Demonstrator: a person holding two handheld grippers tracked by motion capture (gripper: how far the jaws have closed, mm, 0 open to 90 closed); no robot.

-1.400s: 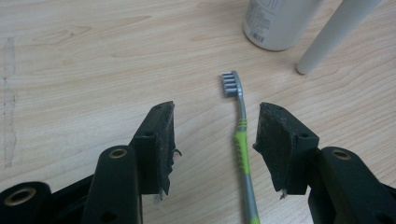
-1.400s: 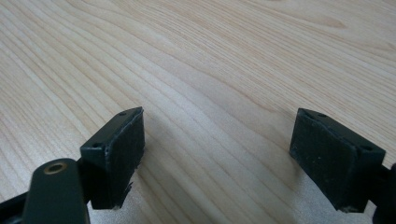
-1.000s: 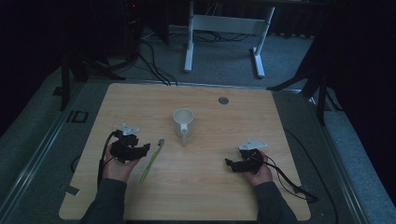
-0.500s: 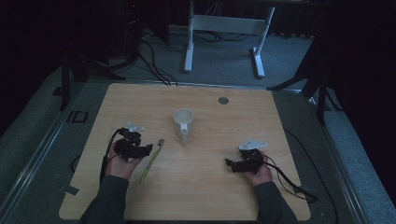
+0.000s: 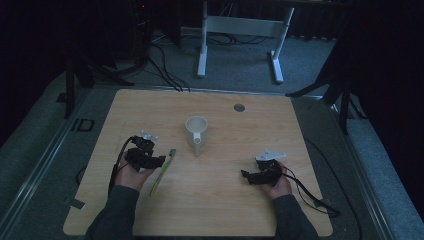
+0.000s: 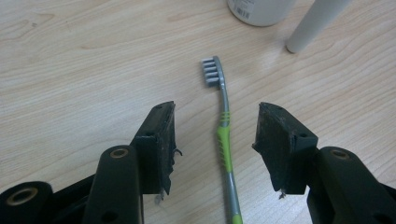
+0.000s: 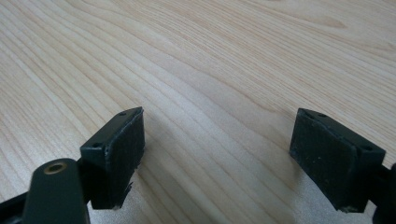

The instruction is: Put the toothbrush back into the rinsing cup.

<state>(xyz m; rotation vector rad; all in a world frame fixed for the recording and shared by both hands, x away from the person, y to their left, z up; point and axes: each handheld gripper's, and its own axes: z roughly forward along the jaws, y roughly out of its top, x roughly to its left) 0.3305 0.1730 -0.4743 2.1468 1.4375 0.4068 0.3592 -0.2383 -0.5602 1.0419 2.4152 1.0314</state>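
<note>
Left tool [image 6: 215,140] spread wide, straddling the green-and-grey toothbrush [image 6: 225,140] flat on the tabletop [image 6: 70,70], handle running between both jaws without touching either, probably lined up for a pinch. Just past the bristles, a white cup [image 5: 196,131] with its handle. Right tool [image 7: 219,154] likewise wide, over bare wood, well apart, seemingly idle.
</note>
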